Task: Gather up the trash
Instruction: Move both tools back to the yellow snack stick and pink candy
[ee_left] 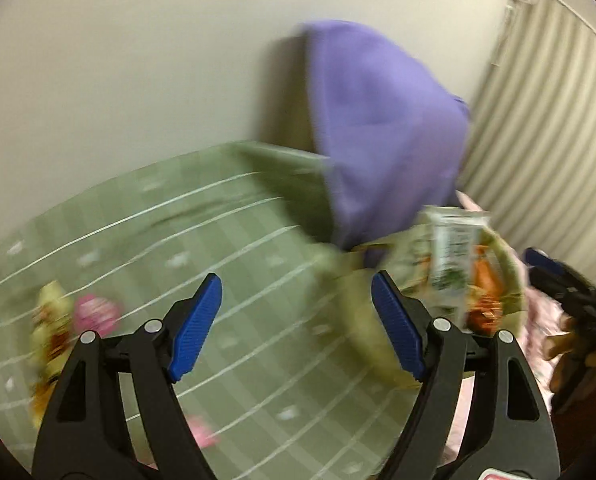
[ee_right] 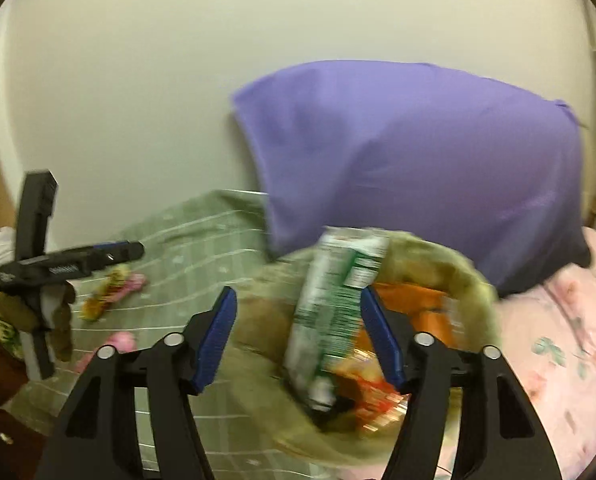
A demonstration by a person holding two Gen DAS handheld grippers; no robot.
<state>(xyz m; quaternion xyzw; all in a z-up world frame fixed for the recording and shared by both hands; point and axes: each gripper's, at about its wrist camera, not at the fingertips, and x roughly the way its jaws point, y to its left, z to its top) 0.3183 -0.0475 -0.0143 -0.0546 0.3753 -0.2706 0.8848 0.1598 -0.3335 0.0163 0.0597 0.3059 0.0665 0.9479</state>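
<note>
In my left wrist view, my left gripper (ee_left: 296, 326) is holding its jaws wide apart over the green checked bedsheet (ee_left: 202, 232), with nothing between them. The trash bag (ee_left: 457, 276), stuffed with wrappers, is sitting at two o'clock from them, under the purple pillow (ee_left: 381, 128). Loose wrappers (ee_left: 62, 320) are lying on the sheet at nine o'clock, blurred. My right gripper (ee_left: 553, 276) is showing at three o'clock. In my right wrist view, my right gripper (ee_right: 298, 338) is gaping open above the bag (ee_right: 465, 276); a green-and-white packet (ee_right: 333, 304) is standing in the bag's mouth between the jaws, untouched by either. My left gripper (ee_right: 78, 262) is hovering at nine o'clock, with wrappers (ee_right: 110, 292) beneath it.
</note>
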